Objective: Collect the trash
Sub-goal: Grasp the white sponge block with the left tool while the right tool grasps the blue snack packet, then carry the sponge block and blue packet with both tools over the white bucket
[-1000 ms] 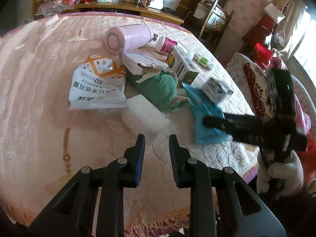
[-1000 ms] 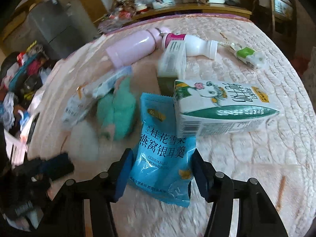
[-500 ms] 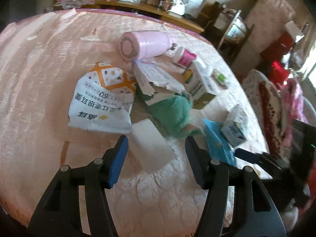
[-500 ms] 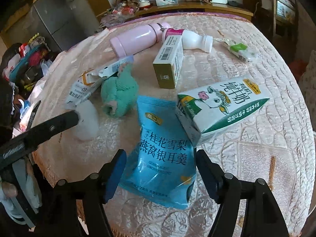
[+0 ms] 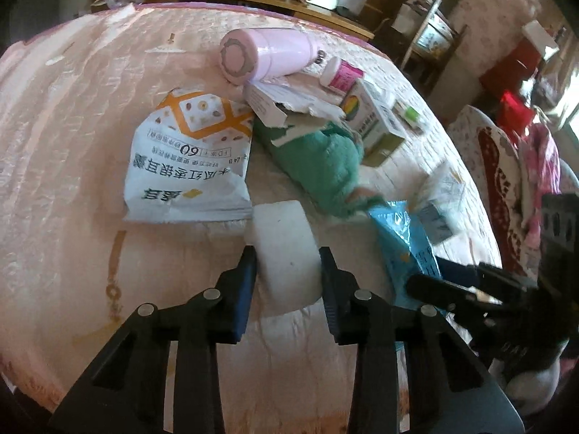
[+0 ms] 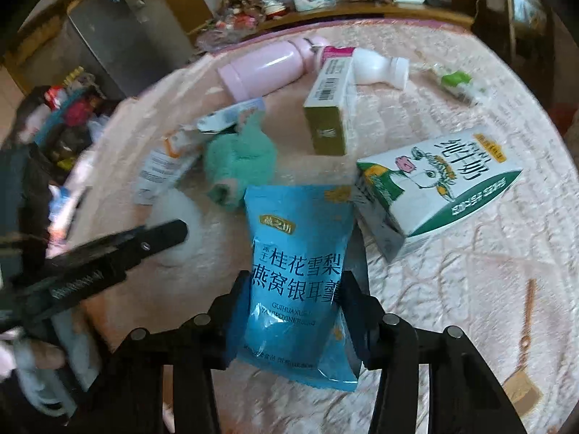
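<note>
On the pink quilted tablecloth [image 5: 65, 152] lies a white foam block [image 5: 284, 249]. My left gripper [image 5: 288, 264] straddles it, its jaws closing and both pads touching the block's sides. A blue snack bag [image 6: 296, 253] lies lengthwise between the fingers of my right gripper [image 6: 295, 289], whose jaws are also closing and pinch the bag's edges. In the right wrist view, the left gripper's fingertip [image 6: 173, 233] rests against the foam block [image 6: 181, 209]. A white-and-orange snack bag [image 5: 188, 166] lies flat to the left of the foam.
Behind the foam lie a green plush cloth [image 5: 318, 166], a torn white box [image 5: 282, 99], a pink flask [image 5: 267, 54] and a medicine box [image 5: 372, 119]. A milk carton [image 6: 445, 188] lies right of the blue bag. A white bottle [image 6: 376, 68] lies far back.
Both grippers spread wide, then narrowed. The left one slid forward around the foam block; the right one closed in on the blue bag's sides.
</note>
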Demonstrator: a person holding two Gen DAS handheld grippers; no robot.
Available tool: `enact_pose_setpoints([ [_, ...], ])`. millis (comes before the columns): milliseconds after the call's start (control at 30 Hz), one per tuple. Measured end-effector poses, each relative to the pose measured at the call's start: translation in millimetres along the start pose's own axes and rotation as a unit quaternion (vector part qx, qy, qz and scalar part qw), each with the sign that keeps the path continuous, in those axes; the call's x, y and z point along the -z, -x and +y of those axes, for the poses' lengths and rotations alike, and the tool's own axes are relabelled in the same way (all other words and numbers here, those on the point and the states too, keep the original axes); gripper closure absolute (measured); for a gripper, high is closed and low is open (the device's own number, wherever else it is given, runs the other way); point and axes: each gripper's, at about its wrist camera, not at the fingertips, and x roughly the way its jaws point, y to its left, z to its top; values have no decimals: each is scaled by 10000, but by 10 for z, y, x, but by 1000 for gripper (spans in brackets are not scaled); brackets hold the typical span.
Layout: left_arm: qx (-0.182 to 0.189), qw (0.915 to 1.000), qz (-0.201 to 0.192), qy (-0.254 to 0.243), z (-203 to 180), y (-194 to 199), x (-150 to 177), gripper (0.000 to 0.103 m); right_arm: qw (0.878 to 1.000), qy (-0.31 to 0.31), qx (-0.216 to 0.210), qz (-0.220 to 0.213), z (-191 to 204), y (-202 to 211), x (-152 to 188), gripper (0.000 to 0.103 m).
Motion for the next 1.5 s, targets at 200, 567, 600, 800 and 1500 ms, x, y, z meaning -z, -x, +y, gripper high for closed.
enact_pose_setpoints([
  [200,173,9998,-21,-128,-104,157,101,74,9996,263,-79,19,93,181,156,58],
  [567,362,9982,-103,-464,-484,302,142,74,9982,395,213,-387,64,600,232,58],
  [600,355,9980,-132,-513,-539,309,134,74,9980,386,255,-427,49,634,231,58],
  [800,344,9967,-210,-704,-763,292,72,74,9969,291,432,-594,-68,791,208,58],
  [1500,646,9830,-170,-1709,-2004,-52,-85,74,9843,-538,1203,-1175,-991,1505,381,58],
])
